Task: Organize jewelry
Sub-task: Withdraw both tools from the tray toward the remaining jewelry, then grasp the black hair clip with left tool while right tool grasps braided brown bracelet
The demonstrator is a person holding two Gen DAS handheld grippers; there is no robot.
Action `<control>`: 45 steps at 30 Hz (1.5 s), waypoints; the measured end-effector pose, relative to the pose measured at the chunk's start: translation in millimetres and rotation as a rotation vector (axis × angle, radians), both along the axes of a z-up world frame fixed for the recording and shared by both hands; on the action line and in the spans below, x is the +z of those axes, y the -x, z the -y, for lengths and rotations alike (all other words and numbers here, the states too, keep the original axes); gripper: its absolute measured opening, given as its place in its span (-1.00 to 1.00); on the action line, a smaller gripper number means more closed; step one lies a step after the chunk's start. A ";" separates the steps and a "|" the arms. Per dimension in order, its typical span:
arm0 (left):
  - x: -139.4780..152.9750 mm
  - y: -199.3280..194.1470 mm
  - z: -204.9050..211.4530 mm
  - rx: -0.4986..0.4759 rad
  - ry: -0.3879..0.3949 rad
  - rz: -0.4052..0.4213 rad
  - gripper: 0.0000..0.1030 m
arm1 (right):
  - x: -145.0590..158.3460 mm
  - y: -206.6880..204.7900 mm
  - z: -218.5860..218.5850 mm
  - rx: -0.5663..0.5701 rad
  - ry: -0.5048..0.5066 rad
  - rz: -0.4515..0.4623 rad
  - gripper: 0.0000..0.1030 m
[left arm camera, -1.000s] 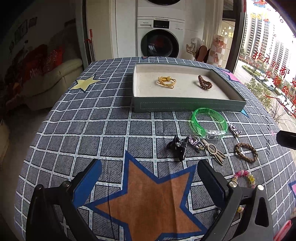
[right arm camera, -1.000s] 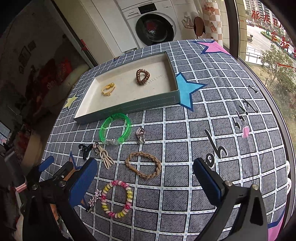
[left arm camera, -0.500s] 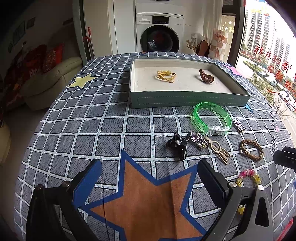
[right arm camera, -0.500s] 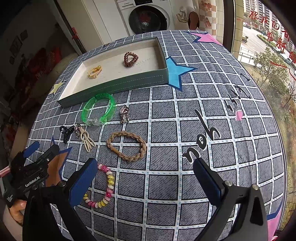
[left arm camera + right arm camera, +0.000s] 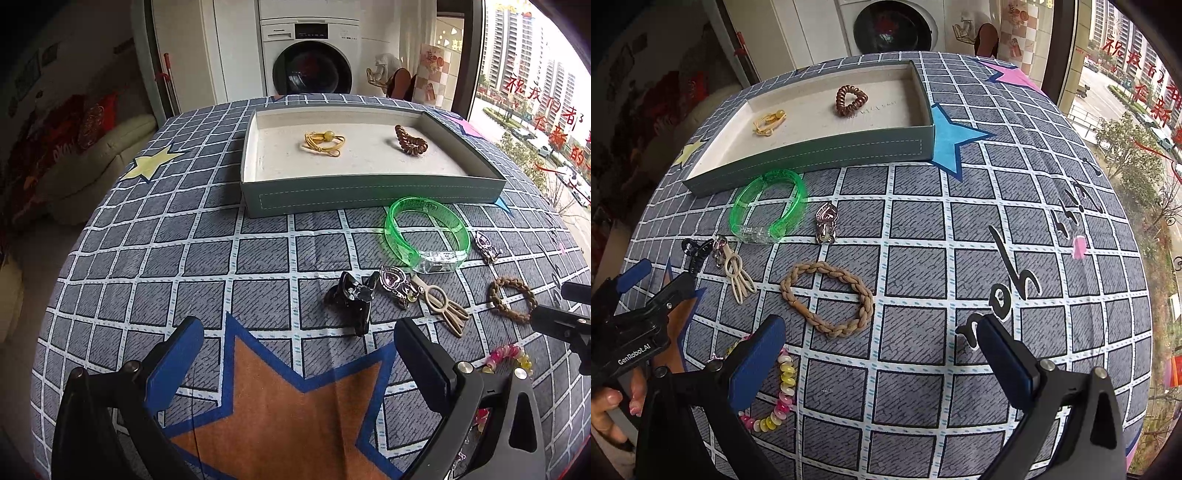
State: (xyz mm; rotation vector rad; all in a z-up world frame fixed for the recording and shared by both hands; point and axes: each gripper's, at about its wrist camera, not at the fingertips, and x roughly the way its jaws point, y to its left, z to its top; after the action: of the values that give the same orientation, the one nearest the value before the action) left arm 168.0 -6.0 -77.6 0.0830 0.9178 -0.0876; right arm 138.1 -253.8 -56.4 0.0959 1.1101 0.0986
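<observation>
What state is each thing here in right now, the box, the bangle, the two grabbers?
Tray: open, holding two hair ties.
Green bangle: lying outside the tray.
Braided tie: flat on the cloth.
Left gripper: open, empty.
Right gripper: open, empty.
Washer door: closed.

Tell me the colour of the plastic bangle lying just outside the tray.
Translucent neon green bangle, clearest in the right wrist view.

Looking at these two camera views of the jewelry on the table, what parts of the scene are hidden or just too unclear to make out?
- Pink and yellow beaded bracelet: right wrist view, partly covered by the right gripper's blue finger.
- Same bracelet: left wrist view, partly behind the left gripper's black frame.
- Small silver star charm: right view, mostly hidden behind the finger.
- Black hair claw clip: right view, small, its shape unclear.
- Print inside the grey shallow tray: too small to read.
</observation>
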 end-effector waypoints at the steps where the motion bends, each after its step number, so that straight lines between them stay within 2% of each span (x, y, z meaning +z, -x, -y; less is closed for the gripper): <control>1: -0.4 -1.0 0.7 -0.002 -0.005 0.000 1.00 | -1.2 -1.5 -1.6 0.005 0.006 -0.003 0.99; 11: -4.7 -12.4 8.2 -0.023 -0.031 -0.018 1.00 | -11.5 -13.7 -19.8 0.071 0.078 -0.018 0.99; 15: -7.3 -16.1 9.5 -0.028 -0.022 -0.028 1.00 | -13.9 -16.6 -30.0 0.107 0.129 -0.017 0.99; 18: -7.3 -18.6 9.4 -0.033 -0.002 -0.037 0.97 | -12.4 -17.7 -34.7 0.124 0.133 -0.009 0.91; 23: -5.2 -23.3 13.1 -0.063 0.019 -0.037 0.68 | -11.0 -18.3 -39.2 0.147 0.133 0.010 0.80; 25: -4.1 -23.2 14.1 -0.081 0.043 -0.038 0.35 | -9.8 -17.9 -41.0 0.165 0.131 0.013 0.68; 26: -3.3 -22.7 15.2 -0.087 0.045 -0.035 0.28 | -8.9 -16.6 -42.6 0.175 0.131 0.016 0.64; 28: -1.9 -20.4 18.0 -0.110 0.047 -0.028 -0.23 | -7.4 -13.8 -45.8 0.191 0.132 0.023 0.46; 30: -1.1 -19.3 20.0 -0.120 0.041 -0.030 -0.23 | -6.1 -11.3 -49.0 0.202 0.130 0.028 0.30; 32: -0.7 -17.8 17.7 -0.119 0.059 -0.033 -0.23 | -4.2 -8.5 -51.6 0.208 0.130 0.036 -0.03; 34: 0.5 -16.6 13.3 -0.110 0.088 -0.041 -0.25 | -2.2 -6.7 -51.8 0.207 0.129 0.042 -0.80; 39: 12.5 -8.4 5.8 -0.105 0.121 -0.017 -0.30 | 0.2 -2.7 -38.5 0.161 0.091 0.048 -0.79; 45: 21.3 -0.1 1.2 -0.107 0.160 -0.005 -0.30 | 7.0 0.5 -12.6 0.099 -0.022 0.046 -0.79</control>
State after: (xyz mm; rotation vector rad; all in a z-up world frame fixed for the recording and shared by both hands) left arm 168.1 -7.2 -56.3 -0.0166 0.9080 -0.2605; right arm 137.6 -241.2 -49.4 0.0578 1.0683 0.2004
